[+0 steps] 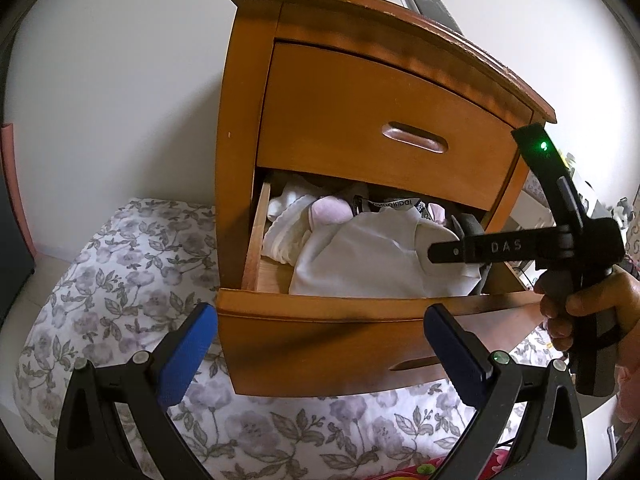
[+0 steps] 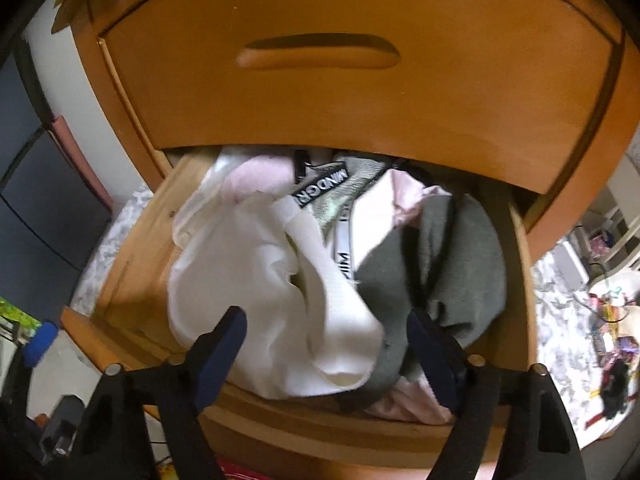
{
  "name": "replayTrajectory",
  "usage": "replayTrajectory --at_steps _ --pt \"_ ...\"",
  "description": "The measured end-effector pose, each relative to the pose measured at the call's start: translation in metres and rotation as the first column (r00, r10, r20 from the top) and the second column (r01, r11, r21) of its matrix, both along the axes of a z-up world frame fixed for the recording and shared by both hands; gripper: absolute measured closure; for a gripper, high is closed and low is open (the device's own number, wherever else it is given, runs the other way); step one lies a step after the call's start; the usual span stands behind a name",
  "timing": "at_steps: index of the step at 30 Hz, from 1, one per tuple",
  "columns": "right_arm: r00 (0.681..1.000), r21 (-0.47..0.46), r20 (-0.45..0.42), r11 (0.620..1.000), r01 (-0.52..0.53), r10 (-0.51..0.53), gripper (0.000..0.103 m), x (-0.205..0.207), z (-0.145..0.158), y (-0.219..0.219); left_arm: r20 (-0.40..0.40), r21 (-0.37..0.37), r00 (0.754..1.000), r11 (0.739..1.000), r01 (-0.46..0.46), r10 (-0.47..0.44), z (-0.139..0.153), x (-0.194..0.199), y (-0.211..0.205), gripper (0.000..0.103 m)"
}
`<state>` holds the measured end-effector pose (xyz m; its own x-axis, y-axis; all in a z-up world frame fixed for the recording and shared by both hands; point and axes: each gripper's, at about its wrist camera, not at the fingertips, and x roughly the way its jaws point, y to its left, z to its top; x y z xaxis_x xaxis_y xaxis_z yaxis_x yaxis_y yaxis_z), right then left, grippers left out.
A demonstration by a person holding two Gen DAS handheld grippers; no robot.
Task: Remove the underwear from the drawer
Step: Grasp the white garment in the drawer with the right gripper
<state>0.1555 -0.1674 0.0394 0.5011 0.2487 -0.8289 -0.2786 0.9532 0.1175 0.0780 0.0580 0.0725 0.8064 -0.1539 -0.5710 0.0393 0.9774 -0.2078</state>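
Observation:
The lower drawer [image 1: 320,305] of a wooden nightstand stands pulled out, stuffed with clothes. On top lies white underwear [image 2: 280,288], also visible in the left wrist view [image 1: 360,264]. Beside it are a grey garment [image 2: 452,264], pink cloth [image 2: 260,172] and a black-and-white lettered waistband [image 2: 320,189]. My right gripper [image 2: 326,340] points down into the drawer, its jaws apart on either side of the white underwear's near edge, not pinching it. From the left wrist view, the right gripper [image 1: 460,249] reaches in from the right. My left gripper [image 1: 320,320] hovers open in front of the drawer, holding nothing.
The upper drawer [image 1: 380,120] is shut and overhangs the back of the open one. Floral bedding [image 1: 120,280] lies below and left of the nightstand. A person's hand [image 1: 580,308] grips the right tool. Cluttered small items [image 2: 608,320] lie at the right.

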Motion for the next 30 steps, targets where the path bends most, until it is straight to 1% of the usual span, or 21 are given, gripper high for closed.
replayTrajectory --at_steps 3,4,5,7,8,10,13,17,20,24,25,30 --pt "1.0 0.032 0.003 0.999 -0.024 0.024 0.029 0.0 0.001 0.004 -0.002 -0.005 1.0 1.0 0.004 -0.004 0.0 0.001 0.001 0.0" --pt "0.999 0.034 0.0 0.999 -0.038 0.038 0.034 0.0 0.001 0.006 -0.001 -0.006 1.0 1.0 0.005 -0.005 0.0 0.001 0.001 0.0" --pt "0.999 0.03 -0.006 0.999 -0.046 0.046 0.037 0.001 -0.001 0.008 -0.001 -0.007 1.0 1.0 0.007 -0.007 -0.001 0.001 0.002 0.0" --pt "0.998 0.022 -0.024 0.999 -0.05 0.05 0.048 0.006 -0.003 0.01 0.0 -0.006 1.0 1.0 0.011 -0.011 0.0 0.001 0.002 0.0" --pt "0.998 0.021 -0.031 0.999 -0.048 0.049 0.051 0.008 -0.005 0.01 0.0 -0.006 1.0 1.0 0.012 -0.012 0.0 0.001 0.002 0.0" --pt "0.998 0.017 -0.035 0.999 -0.046 0.046 0.058 0.011 -0.006 0.01 0.001 -0.003 1.0 1.0 0.013 -0.013 -0.001 0.001 0.002 0.0" --pt "0.998 0.005 -0.046 0.999 -0.047 0.048 0.063 0.016 -0.008 0.012 0.001 0.0 1.0 1.0 0.013 -0.013 -0.001 0.001 0.002 0.0" --pt "0.998 -0.023 -0.047 0.999 -0.04 0.038 0.067 0.021 -0.011 0.016 0.004 0.004 1.0 1.0 0.014 -0.014 0.0 0.002 0.001 0.0" --pt "0.999 -0.04 -0.045 0.999 -0.025 0.023 0.073 0.023 -0.013 0.018 0.001 0.009 1.0 1.0 0.013 -0.013 0.0 0.002 0.001 0.0" --pt "0.999 -0.051 -0.034 0.999 -0.008 0.006 0.089 0.025 -0.015 0.018 -0.012 -0.001 1.0 1.0 0.012 -0.012 -0.001 0.003 0.002 0.0" --pt "0.999 -0.049 -0.032 0.999 -0.004 0.002 0.091 0.024 -0.015 0.016 -0.016 -0.006 1.0 1.0 0.012 -0.012 -0.002 0.003 0.002 0.0" --pt "1.0 -0.039 -0.009 0.999 0.008 -0.008 0.093 0.016 -0.009 0.012 -0.025 -0.011 1.0 1.0 0.011 -0.011 -0.003 0.003 0.003 0.0"
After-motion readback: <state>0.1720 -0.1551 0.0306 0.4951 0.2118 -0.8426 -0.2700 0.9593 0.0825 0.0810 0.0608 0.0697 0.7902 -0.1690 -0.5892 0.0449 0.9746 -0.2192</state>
